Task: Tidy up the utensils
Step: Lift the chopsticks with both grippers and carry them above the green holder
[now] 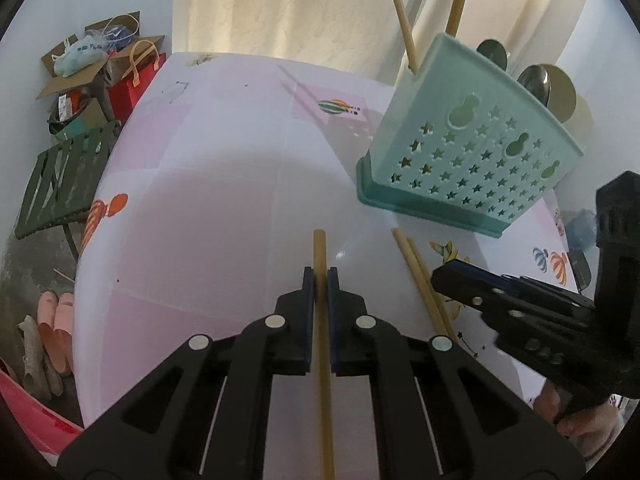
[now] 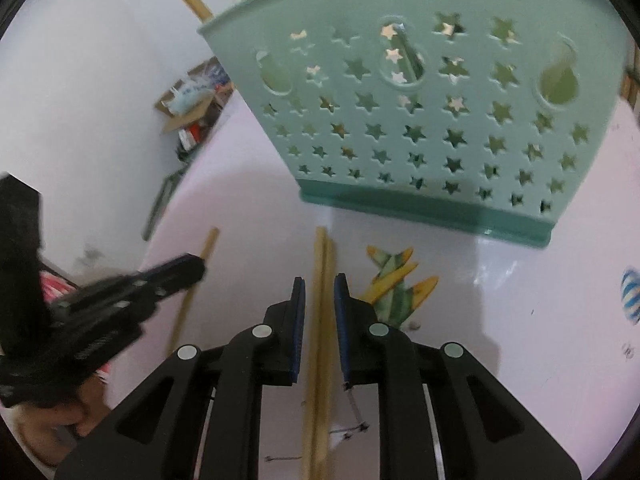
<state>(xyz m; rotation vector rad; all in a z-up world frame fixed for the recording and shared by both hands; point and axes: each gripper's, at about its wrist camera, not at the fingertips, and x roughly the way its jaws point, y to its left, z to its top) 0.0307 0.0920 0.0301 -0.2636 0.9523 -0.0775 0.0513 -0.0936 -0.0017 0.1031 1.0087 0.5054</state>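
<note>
glossy plastic holder (image 2: 420, 120), wooden chopsticks (image 2: 320, 320)

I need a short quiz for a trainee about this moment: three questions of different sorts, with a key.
1. True or false: the left gripper is shut on one chopstick.
2. How many chopsticks lie between the open fingers of the right gripper? A) none B) two C) four
3. Fill in: the teal utensil holder has ____-shaped holes.

Key: 1 true; 2 B, the chopstick pair; 3 star.
</note>
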